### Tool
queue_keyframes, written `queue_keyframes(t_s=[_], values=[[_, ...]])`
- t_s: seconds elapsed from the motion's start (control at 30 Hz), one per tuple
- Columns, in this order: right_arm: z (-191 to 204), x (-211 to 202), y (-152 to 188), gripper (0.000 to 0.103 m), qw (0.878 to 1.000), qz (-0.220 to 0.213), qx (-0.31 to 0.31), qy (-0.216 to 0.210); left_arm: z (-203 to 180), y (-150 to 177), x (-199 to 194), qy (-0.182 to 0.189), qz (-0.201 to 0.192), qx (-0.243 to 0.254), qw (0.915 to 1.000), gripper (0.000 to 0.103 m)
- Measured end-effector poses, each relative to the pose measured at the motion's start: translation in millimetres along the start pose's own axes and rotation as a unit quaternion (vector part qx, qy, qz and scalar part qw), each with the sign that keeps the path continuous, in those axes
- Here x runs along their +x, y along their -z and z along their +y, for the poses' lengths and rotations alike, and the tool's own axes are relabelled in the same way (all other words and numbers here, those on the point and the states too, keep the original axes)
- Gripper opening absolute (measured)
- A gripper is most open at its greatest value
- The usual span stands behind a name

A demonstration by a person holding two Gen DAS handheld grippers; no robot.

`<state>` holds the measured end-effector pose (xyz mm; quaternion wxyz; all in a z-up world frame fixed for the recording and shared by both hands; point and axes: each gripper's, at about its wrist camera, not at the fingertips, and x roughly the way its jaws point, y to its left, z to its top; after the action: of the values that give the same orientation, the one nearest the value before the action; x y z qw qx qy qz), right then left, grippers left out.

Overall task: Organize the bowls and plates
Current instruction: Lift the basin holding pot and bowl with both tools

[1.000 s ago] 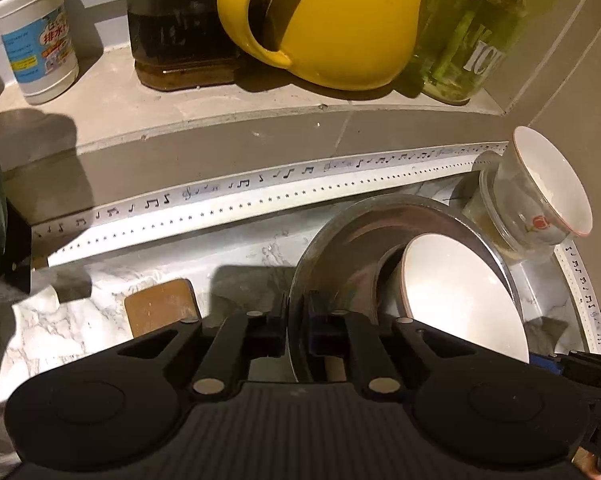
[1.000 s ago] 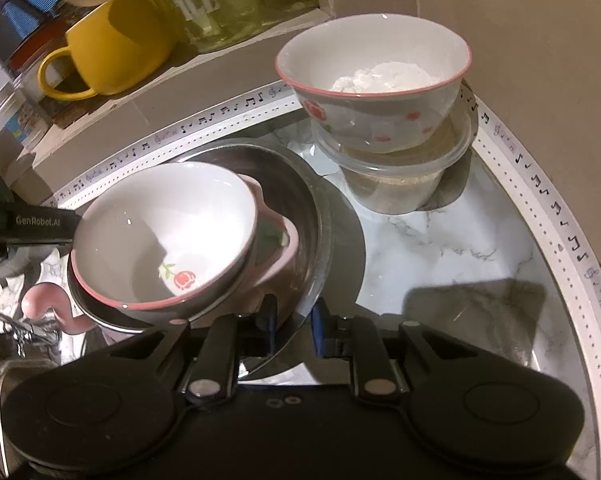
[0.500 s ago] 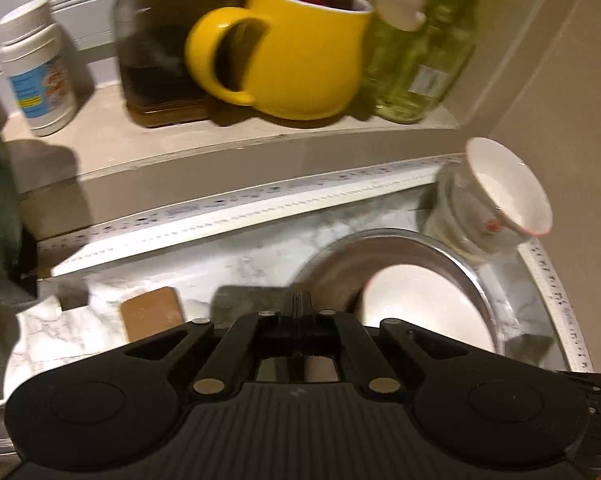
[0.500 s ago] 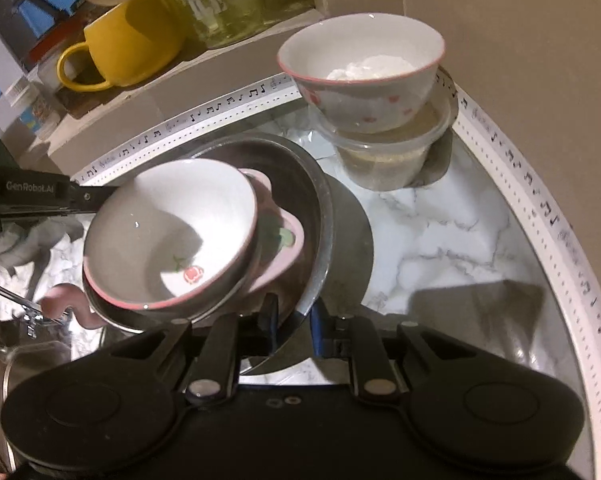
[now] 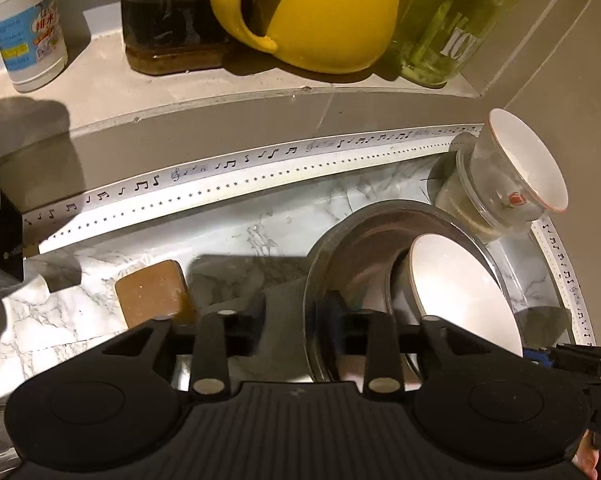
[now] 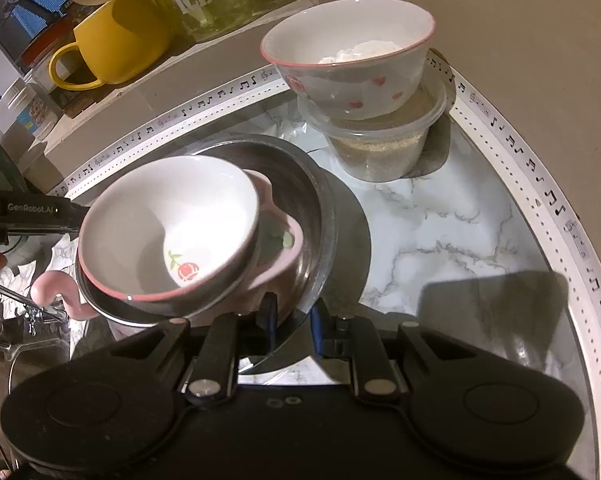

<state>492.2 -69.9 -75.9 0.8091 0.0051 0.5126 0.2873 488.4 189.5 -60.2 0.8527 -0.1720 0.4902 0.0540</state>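
Marble-patterned surface (image 6: 440, 232) with a white music-note border fills both views, a tiled ledge behind it carrying a yellow mug (image 5: 320, 12) and jars. From the right wrist, a steel bowl (image 6: 320, 216) tilts at about 9 o'clock of centre, holding a pink dish (image 6: 284, 248) and a white rose bowl (image 6: 168, 224) nested inside. The right tool (image 6: 294, 320) sits narrow at 6 o'clock, clamped on the steel bowl's near rim. At 1 o'clock a heart-print bowl (image 6: 352, 76) rests on a clear plastic tub (image 6: 380, 148). From the left wrist, the left tool (image 5: 290, 312) has its jaws opening, pads straddling the steel bowl's rim without pressing it.
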Motion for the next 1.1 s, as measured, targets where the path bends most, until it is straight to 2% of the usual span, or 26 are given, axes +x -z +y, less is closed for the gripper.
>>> queue_keyframes(t_s=[0.37, 0.4, 0.47, 0.63, 1.0, 1.1], values=[[-3.8, 1.4, -10.3, 0.017, 1.000, 0.005, -0.024, 0.004, 13.2, 1.4, 17.3, 0.053, 0.032, -0.032, 0.9976, 0.030], [-4.3, 1.3, -10.3, 0.017, 1.000, 0.005, -0.024, 0.002, 13.9, 0.7, 17.9, 0.059, 0.033, -0.033, 0.9972, 0.027], [-5.8, 1.1, -10.1, 0.017, 1.000, 0.005, -0.019, -0.001, 14.1, 0.0, 20.0, 0.074, 0.035, -0.040, 0.9958, 0.014], [-5.6, 0.2, -6.5, 0.017, 1.000, -0.001, -0.011, 0.002, 12.5, -0.2, 18.7, 0.059, 0.025, -0.049, 0.9967, 0.007], [-4.7, -11.3, 8.3, 0.016, 1.000, -0.007, -0.010, 0.027, -7.2, 7.0, 6.5, 0.058, 0.019, -0.020, 0.9979, 0.006], [-9.0, -22.9, 16.2, 0.016, 1.000, -0.011, -0.002, 0.028, -17.0, 11.1, 5.6, 0.058, 0.029, -0.012, 0.9978, 0.007]])
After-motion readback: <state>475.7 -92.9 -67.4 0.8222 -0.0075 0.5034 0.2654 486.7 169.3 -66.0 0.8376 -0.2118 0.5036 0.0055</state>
